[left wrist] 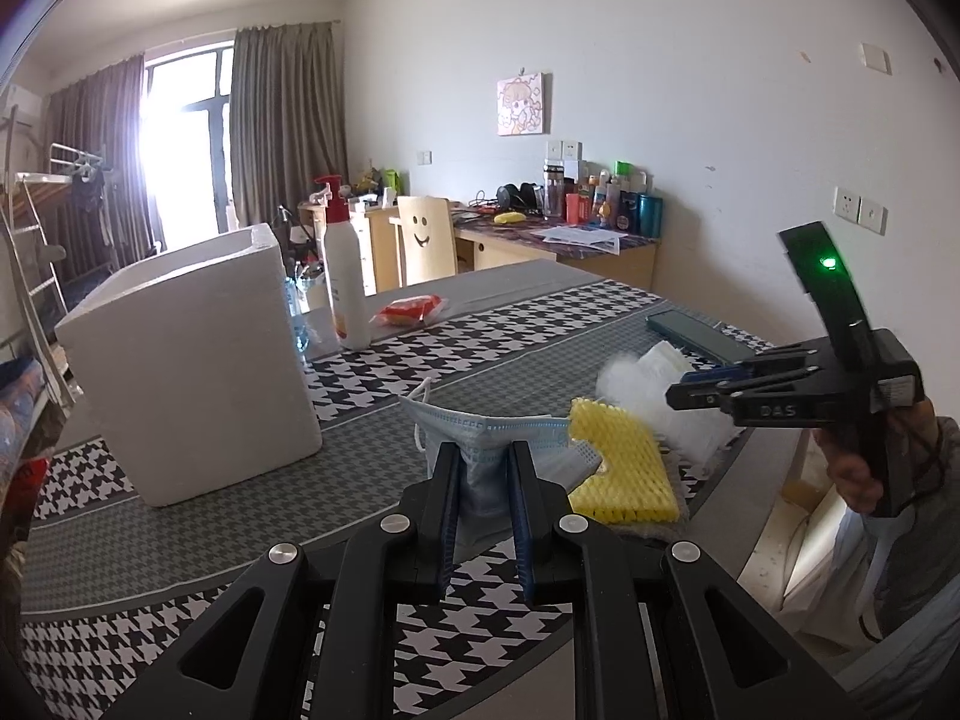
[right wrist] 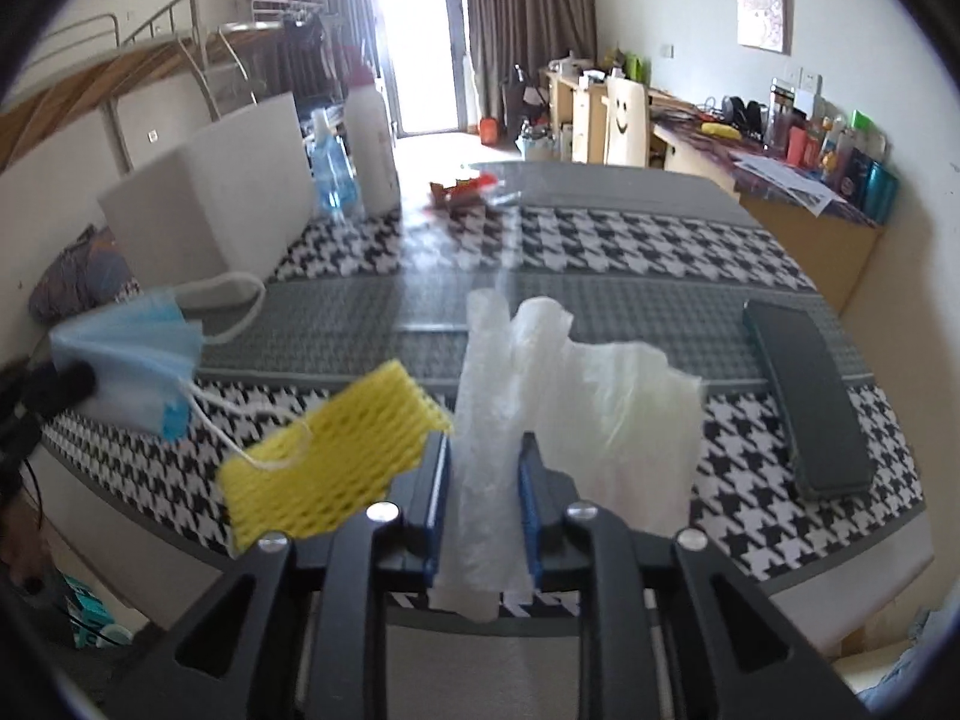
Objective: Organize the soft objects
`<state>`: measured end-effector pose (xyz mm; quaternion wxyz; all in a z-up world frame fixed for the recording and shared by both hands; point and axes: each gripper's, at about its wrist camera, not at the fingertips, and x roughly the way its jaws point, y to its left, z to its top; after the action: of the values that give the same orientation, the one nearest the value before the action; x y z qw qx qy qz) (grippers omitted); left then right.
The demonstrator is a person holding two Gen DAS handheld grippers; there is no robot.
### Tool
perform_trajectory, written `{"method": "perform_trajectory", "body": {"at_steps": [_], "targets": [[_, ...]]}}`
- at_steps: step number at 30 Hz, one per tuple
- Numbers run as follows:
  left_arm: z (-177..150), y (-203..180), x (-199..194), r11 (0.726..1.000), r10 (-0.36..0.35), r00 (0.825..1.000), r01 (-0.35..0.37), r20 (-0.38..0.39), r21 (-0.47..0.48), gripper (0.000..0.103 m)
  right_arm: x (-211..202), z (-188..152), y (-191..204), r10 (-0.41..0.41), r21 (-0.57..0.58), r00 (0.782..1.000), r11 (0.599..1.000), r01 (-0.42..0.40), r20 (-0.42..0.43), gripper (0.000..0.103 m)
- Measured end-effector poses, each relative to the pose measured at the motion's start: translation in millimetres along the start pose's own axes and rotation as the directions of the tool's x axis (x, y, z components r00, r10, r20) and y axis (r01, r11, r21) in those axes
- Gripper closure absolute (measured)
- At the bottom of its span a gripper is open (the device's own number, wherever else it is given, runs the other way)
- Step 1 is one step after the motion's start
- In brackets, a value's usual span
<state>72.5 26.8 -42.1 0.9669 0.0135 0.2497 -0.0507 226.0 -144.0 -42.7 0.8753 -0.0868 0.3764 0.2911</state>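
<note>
Left wrist view takes in the right gripper (left wrist: pixel 690 387) from the side, with the person's hand (left wrist: pixel 858 468) on its handle and a green light lit on its upright part; the right wrist view lacks that outside look and instead shows the phone (right wrist: pixel 810 396) in full, dark and flat on the houndstooth tablecloth (right wrist: pixel 600 252), right of the plastic bag (right wrist: pixel 576 384). The right wrist view also shows a blue bottle (right wrist: pixel 330 168) between the white foam box (right wrist: pixel 210 198) and the white pump bottle (right wrist: pixel 372 138); from the left wrist that bottle is mostly hidden behind the box. Left gripper (left wrist: pixel 483 480): jaws nearly together, pinching the blue face mask (left wrist: pixel 498 444), which stands folded upright between the pads, one ear loop hanging off its left end. Right gripper: jaws parted a little, with a strip of the bag running between the blue pads; whether the pads press on it I cannot tell. The bag is thin, translucent white and crumpled, with most of it bunched up beyond the fingertips. The yellow foam net (left wrist: pixel 624 468), an open mesh sleeve, lies on the cloth just right of the mask and just left of the bag, well nearer than the foam box. A red snack packet (left wrist: pixel 411 309) lies just right of the pump bottle.
</note>
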Motion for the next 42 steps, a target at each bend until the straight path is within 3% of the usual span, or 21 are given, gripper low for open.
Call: {"method": "perform_trajectory", "body": {"at_steps": [3, 4, 5, 7, 15, 19, 24, 29, 33, 34, 35, 42], "targets": [[0.0, -0.1, 0.7, 1.000, -0.001, 1.000, 0.001, 0.000, 0.001, 0.086, -11.1, -1.8, -2.7, 0.023, 0.015, 0.999, 1.000, -0.023, 0.031, 0.076], [0.4, -1.1, 1.7, 1.000, -0.001, 1.000, 0.001, -0.001, 0.001, 0.086, -16.5, -1.8, -4.5, 0.028, 0.019, 0.999, 0.999, -0.029, 0.045, 0.069], [0.2, -1.6, 2.0, 1.000, -0.003, 1.000, 0.003, -0.002, 0.001, 0.086, -21.5, -2.3, -5.7, 0.030, 0.020, 0.998, 0.999, -0.032, 0.060, 0.053], [-0.1, -2.3, 3.1, 1.000, -0.007, 1.000, 0.007, -0.004, 0.002, 0.086, -25.8, -4.1, -6.5, 0.013, 0.025, 0.997, 1.000, -0.015, 0.078, 0.040], [-0.9, -3.9, 5.4, 1.000, -0.014, 1.000, 0.014, -0.009, 0.007, 0.086, -2.7, -21.6, -3.4, -0.048, 0.019, 0.999, 0.999, 0.048, -0.008, 0.040], [-1.3, -3.8, 5.0, 1.000, -0.018, 1.000, 0.018, -0.008, 0.004, 0.086, 0.7, -25.5, -14.1, -0.060, 0.060, 0.998, 0.996, 0.062, -0.028, 0.058], [-2.2, -2.5, 6.3, 1.000, -0.011, 1.000, 0.011, -0.013, -0.001, 0.086, -9.2, -23.7, -25.4, -0.053, 0.099, 0.999, 0.994, 0.052, 0.008, 0.059], [-3.4, -4.1, 7.4, 1.000, -0.013, 1.000, 0.013, -0.016, 0.003, 0.086, -6.3, -16.5, -42.1, -0.201, 0.130, 0.979, 0.971, 0.200, -0.002, 0.059], [-3.5, -4.7, 8.8, 1.000, -0.010, 1.000, 0.010, -0.021, 0.001, 0.086, 9.0, -18.4, -38.3, -0.220, 0.075, 0.975, 0.972, 0.223, -0.040, 0.059], [-3.4, -4.9, 8.7, 1.000, -0.009, 1.000, 0.009, -0.021, 0.002, 0.086, 13.3, -19.4, -38.8, -0.220, 0.076, 0.974, 0.972, 0.224, -0.054, 0.064], [-3.4, -4.7, 8.6, 1.000, -0.010, 1.000, 0.010, -0.020, 0.003, 0.086, 15.5, -20.2, -40.3, -0.221, 0.083, 0.973, 0.971, 0.226, -0.064, 0.080], [-2.3, -1.5, 8.5, 1.000, -0.015, 1.000, 0.015, -0.011, 0.003, 0.086, -1.6, -20.9, -47.6, -0.188, 0.130, 0.981, 0.972, 0.194, -0.053, 0.095]]}}
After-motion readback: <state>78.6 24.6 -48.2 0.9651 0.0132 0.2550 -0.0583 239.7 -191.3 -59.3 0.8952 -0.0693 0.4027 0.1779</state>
